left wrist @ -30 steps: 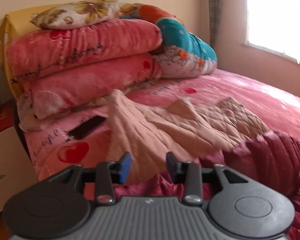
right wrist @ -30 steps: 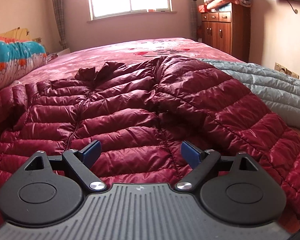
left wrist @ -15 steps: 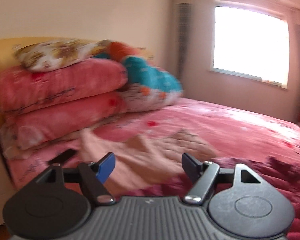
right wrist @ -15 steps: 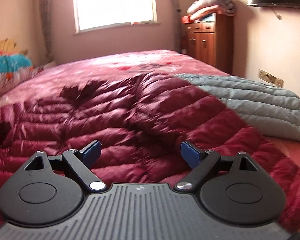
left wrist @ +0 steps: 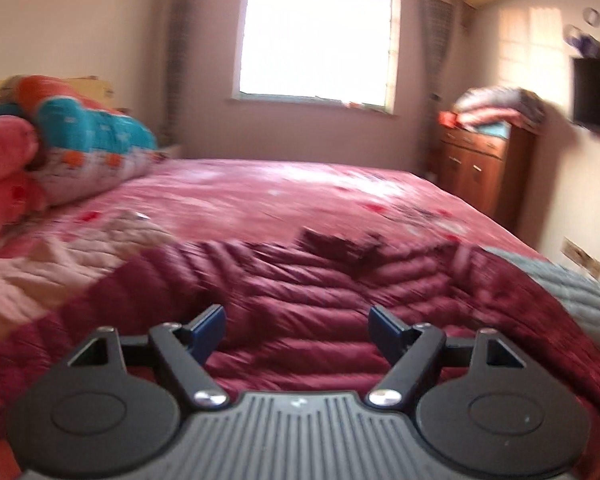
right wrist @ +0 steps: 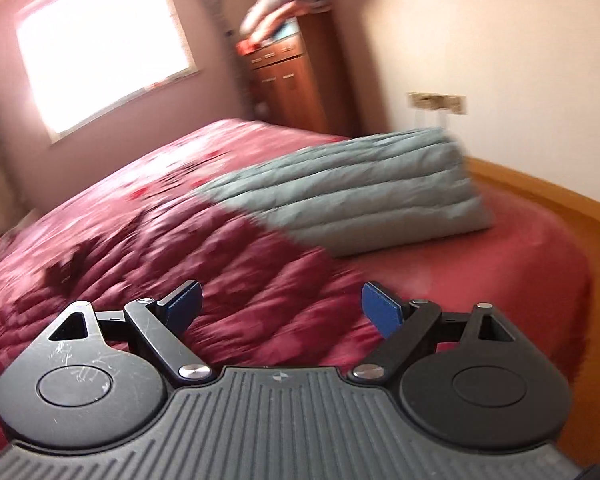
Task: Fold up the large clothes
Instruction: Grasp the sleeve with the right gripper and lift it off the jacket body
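Pink folded quilts (left wrist: 0,168) stacked at far left on the bed, with a teal, orange and white patterned quilt (left wrist: 92,148) leaning against them. Just in front, a pale pink quilted garment (left wrist: 52,268) lying crumpled on the pink floral bedspread (left wrist: 280,200), its near edge touching the dark red quilted down jacket (left wrist: 320,280). Spread flat across the near half of the bed, that jacket, with its dark collar toward the far side. Held above its near hem, the left claw (left wrist: 297,328), blue pads wide apart and gripping nothing, no contact with the fabric visible. Beyond the bed, a bright window (left wrist: 316,36) in the far wall. Further right, a grey-green quilted down garment (left wrist: 580,292) folded on the bed, its left edge tucked under or against the red jacket; cannot tell which. Behind it, a brown wooden cabinet (left wrist: 484,168) with folded blankets (left wrist: 500,108) piled on top, and a dark flat screen (left wrist: 596,92) on the right wall.

From the right wrist view, motion-blurred and tilted: red jacket (right wrist: 180,272) at left, grey-green garment (right wrist: 360,192) at centre, bare bedspread (right wrist: 500,272) at right near the bed's corner. Right claw (right wrist: 278,306) released as well, blue pads spread wide over the jacket's right edge, holding nothing. Wooden floor (right wrist: 560,204) beyond the bed at right.
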The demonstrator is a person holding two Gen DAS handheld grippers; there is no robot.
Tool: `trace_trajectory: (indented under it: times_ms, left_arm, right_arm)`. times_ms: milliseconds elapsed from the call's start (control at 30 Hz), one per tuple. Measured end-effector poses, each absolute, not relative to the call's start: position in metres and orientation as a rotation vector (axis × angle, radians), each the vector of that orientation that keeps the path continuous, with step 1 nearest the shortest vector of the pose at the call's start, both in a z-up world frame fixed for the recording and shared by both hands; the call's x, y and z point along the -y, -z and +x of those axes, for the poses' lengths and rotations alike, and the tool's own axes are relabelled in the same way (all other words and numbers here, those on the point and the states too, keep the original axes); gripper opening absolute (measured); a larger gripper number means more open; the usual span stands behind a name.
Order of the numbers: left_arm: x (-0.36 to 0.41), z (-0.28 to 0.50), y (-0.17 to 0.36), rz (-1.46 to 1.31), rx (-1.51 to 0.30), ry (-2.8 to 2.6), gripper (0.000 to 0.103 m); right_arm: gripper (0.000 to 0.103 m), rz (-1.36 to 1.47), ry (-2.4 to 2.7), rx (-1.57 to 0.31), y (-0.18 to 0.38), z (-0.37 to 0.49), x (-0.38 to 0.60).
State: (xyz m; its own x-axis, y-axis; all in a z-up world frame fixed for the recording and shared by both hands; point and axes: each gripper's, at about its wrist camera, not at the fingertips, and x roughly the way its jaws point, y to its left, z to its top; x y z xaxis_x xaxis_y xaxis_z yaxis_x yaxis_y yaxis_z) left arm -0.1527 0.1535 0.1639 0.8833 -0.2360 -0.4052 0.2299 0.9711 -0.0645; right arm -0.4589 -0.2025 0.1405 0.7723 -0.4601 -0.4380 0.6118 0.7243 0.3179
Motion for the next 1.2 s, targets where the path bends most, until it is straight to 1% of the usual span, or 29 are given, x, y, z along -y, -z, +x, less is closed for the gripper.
trace_trajectory:
  times_ms: [133,267,367,433,500,667,767,833,867,900,933,967,1033,1100,1200]
  left_arm:
    - [-0.125,-0.164,-0.154,0.0,-0.467,0.306,0.08]
    - [-0.104,-0.176,-0.148,0.01,-0.499,0.343,0.082]
    - [-0.095,-0.179,-0.141,0.022,-0.526,0.362,0.082]
    - [-0.089,-0.179,-0.135,0.042,-0.546,0.365,0.082]
    - [-0.084,-0.179,-0.13,0.057,-0.563,0.369,0.082]
    - [-0.076,-0.178,-0.12,0.078,-0.591,0.375,0.082]
    - [-0.072,-0.174,-0.113,0.081,-0.612,0.379,0.082]
    - [-0.069,-0.172,-0.108,0.087,-0.626,0.381,0.082]
    - [-0.067,-0.172,-0.106,0.089,-0.635,0.381,0.082]
    - [-0.066,-0.171,-0.104,0.089,-0.642,0.381,0.082]
    - [-0.065,-0.17,-0.102,0.089,-0.648,0.382,0.082]
    - [-0.064,-0.169,-0.1,0.09,-0.654,0.383,0.082]
    - [-0.062,-0.167,-0.097,0.094,-0.664,0.383,0.082]
    - [-0.062,-0.164,-0.093,0.099,-0.675,0.381,0.082]
    - [-0.063,-0.16,-0.087,0.106,-0.695,0.374,0.083]
  right_arm:
    - [0.103,0.589,0.688,-0.374,-0.132,-0.493,0.256]
    - [0.103,0.728,0.687,-0.437,-0.104,-0.521,0.298]
    - [0.103,0.867,0.589,-0.41,-0.081,-0.537,0.314]
    - [0.102,0.924,0.508,-0.427,-0.071,-0.536,0.319]
    - [0.1,0.947,0.468,-0.457,-0.063,-0.532,0.321]
    - [0.1,0.987,0.387,-0.481,-0.057,-0.523,0.319]
    - [0.101,0.941,0.361,-0.494,-0.06,-0.516,0.314]
    - [0.098,0.882,0.352,-0.51,-0.069,-0.511,0.311]
    - [0.084,0.841,0.35,-0.514,-0.077,-0.509,0.308]
    - [0.062,0.796,0.35,-0.518,-0.084,-0.502,0.305]
    - [0.052,0.747,0.354,-0.529,-0.089,-0.497,0.3]
    - [0.045,0.7,0.356,-0.544,-0.092,-0.492,0.295]
    - [0.042,0.634,0.36,-0.564,-0.096,-0.481,0.29]
    - [0.03,0.598,0.383,-0.552,-0.101,-0.477,0.287]
    - [0.021,0.546,0.41,-0.469,-0.121,-0.478,0.279]
